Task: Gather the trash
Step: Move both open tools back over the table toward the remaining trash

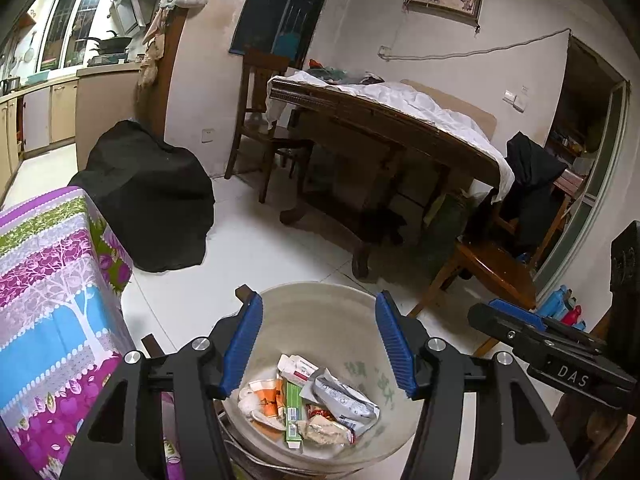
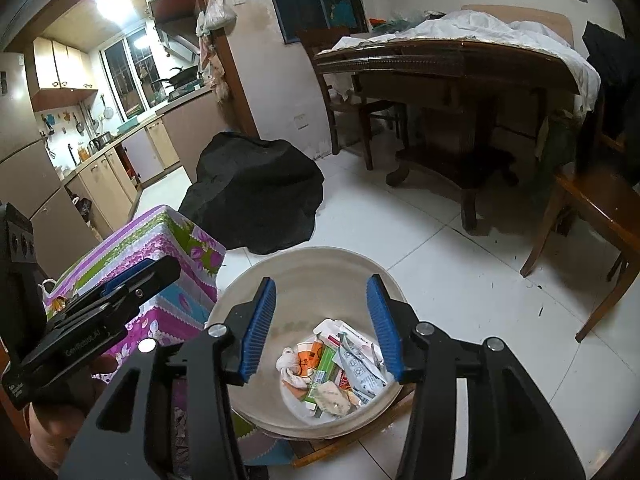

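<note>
A round cream trash bin [image 1: 344,336] [image 2: 320,260] stands on the white tiled floor, directly below both grippers. Trash [image 1: 308,404] [image 2: 336,372] lies at its bottom: a green box [image 1: 293,412], a grey foil wrapper [image 1: 344,396], orange and white packets, crumpled paper. My left gripper [image 1: 319,300] hangs over the bin, open, with nothing between its blue pads. My right gripper [image 2: 322,280] is also open and empty above the bin. Each shows in the other's view: the right gripper [image 1: 520,322] at the right edge, the left gripper [image 2: 132,280] at the left, held by a hand [image 2: 52,420].
Furniture under a purple patterned cloth [image 1: 52,280] [image 2: 160,248] stands close to the bin's left. A black covered heap [image 1: 148,196] [image 2: 260,188] sits behind it. A wooden table [image 1: 384,120] [image 2: 460,60] and chair [image 1: 488,268] [image 2: 592,208] stand to the right.
</note>
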Available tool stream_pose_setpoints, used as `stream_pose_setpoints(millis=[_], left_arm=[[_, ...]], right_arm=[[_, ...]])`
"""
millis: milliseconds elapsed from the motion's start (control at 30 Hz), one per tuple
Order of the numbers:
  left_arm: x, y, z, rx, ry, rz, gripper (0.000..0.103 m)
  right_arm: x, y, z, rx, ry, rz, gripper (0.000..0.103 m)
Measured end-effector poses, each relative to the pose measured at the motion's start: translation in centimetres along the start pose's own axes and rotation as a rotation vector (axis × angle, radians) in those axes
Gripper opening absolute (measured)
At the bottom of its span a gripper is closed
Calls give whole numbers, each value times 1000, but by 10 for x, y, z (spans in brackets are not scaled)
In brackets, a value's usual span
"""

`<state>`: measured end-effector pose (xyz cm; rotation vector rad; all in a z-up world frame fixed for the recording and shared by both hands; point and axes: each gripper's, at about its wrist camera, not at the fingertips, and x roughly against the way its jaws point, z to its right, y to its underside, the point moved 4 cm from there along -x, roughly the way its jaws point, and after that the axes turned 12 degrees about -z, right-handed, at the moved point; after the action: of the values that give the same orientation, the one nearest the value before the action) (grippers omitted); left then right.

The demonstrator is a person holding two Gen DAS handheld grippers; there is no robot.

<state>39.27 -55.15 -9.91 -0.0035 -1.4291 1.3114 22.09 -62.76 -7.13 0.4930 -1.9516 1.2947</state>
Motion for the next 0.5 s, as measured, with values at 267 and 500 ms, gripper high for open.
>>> stream_pose_setpoints(millis=[267, 500], left_arm=[[32, 12, -9, 2, -5, 8, 65], [81, 36, -49, 17, -53, 22, 73]], right_arm=[[15, 14, -24, 36, -24, 36, 58], [13, 35, -61, 86, -87, 35, 77]])
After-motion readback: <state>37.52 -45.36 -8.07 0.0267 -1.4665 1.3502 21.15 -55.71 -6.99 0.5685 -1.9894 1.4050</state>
